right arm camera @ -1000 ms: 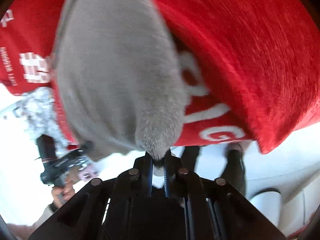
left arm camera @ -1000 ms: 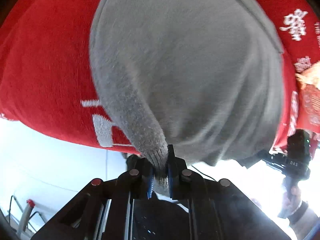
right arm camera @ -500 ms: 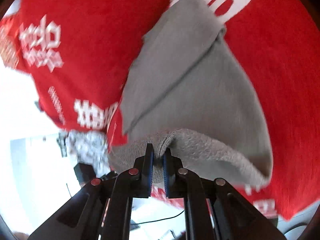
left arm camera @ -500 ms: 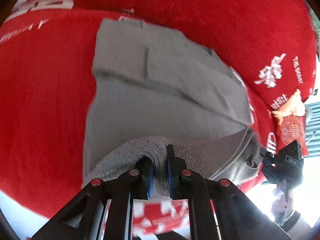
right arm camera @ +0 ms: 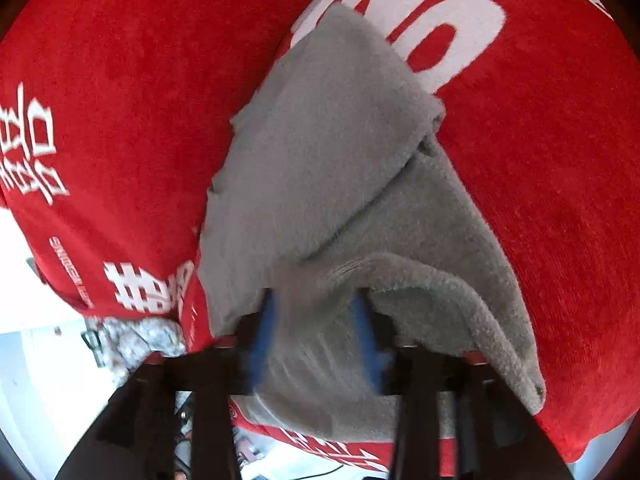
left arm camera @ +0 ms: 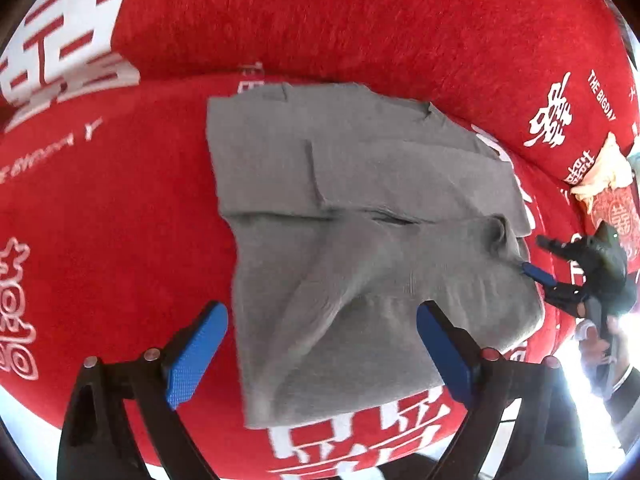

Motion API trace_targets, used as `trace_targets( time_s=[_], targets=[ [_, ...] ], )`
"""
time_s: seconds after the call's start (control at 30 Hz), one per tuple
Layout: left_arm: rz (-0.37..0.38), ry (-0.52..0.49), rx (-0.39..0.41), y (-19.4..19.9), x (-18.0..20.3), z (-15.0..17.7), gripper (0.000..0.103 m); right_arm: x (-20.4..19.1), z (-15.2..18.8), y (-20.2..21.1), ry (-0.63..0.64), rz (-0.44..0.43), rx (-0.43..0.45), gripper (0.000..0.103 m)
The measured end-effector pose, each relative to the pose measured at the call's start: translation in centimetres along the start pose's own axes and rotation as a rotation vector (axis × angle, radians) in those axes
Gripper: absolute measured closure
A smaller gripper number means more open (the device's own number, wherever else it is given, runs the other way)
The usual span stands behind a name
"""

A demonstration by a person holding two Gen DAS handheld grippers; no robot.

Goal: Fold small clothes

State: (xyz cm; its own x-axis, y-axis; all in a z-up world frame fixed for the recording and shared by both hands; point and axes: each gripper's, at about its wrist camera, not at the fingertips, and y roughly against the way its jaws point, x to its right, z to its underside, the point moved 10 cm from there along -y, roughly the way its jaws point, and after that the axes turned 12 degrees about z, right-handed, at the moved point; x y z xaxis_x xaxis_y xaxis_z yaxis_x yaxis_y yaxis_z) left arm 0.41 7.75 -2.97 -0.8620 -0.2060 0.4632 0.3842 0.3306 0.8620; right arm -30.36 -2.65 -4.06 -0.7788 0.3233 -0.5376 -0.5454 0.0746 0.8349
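- Now the left gripper (left arm camera: 320, 344) has just sprung wide, releasing the grey garment (left arm camera: 360, 216) onto the red cloth (left arm camera: 120, 200); fabric lies flat between and ahead of its fingertips.
- Right gripper (right arm camera: 316, 332) is opening too; the hem lies loose between its pads, at the garment's right edge.

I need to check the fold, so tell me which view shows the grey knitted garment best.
The left wrist view: the grey knitted garment lies almost whole on the red printed cloth, its folded layers and edges visible. The right wrist view shows only a close, partly blurred near end, reaching between the right claw's blue pads.
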Motion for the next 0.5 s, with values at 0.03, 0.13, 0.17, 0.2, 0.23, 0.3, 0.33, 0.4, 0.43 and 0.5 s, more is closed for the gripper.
trace_targets(
  time_s=[0.03, 0.13, 0.17, 0.2, 0.23, 0.3, 0.33, 0.4, 0.43, 0.5],
  targets=[
    [-0.025, -0.018, -0.003, 0.1, -0.4, -0.2, 0.008, -0.1, -0.1, 0.2, 0.008, 0.012, 0.013, 0.043],
    [-0.069, -0.062, -0.033, -0.7, -0.9, -0.3, 0.008, -0.2, 0.1, 1.1, 0.090, 0.105, 0.056, 0.043],
    [-0.068, -0.067, -0.057, -1.5, -1.0, -0.2, 0.008, -0.4, 0.2, 1.3, 0.150, 0.165, 0.072, 0.043],
    [-0.069, -0.068, -0.074, -1.9, -1.2, 0.0, 0.008, -0.5, 0.3, 1.4, 0.213, 0.227, 0.086, 0.043],
    [-0.075, -0.068, -0.090, -2.6, -1.2, 0.1, 0.008, -0.6, 0.3, 1.4, 0.280, 0.292, 0.100, 0.043],
    [-0.085, -0.083, -0.109, -4.2, -0.6, -0.1, 0.008, -0.8, 0.2, 1.0, 0.418, 0.411, 0.124, 0.043],
    [-0.102, -0.096, -0.116, -4.8, -0.4, -0.3, 0.008, -1.0, 0.0, 0.7, 0.484, 0.472, 0.134, 0.043],
    [-0.114, -0.114, -0.121, -5.7, 0.0, -0.7, 0.008, -1.3, -0.5, 0.1, 0.556, 0.526, 0.139, 0.043],
    [-0.124, -0.122, -0.124, -6.2, 0.2, -0.9, 0.008, -1.4, -0.7, -0.3, 0.574, 0.536, 0.135, 0.043],
    [-0.165, -0.145, -0.137, -7.3, 0.1, -1.3, 0.008, -1.1, -1.2, -1.1, 0.584, 0.561, 0.114, 0.043]
  ],
)
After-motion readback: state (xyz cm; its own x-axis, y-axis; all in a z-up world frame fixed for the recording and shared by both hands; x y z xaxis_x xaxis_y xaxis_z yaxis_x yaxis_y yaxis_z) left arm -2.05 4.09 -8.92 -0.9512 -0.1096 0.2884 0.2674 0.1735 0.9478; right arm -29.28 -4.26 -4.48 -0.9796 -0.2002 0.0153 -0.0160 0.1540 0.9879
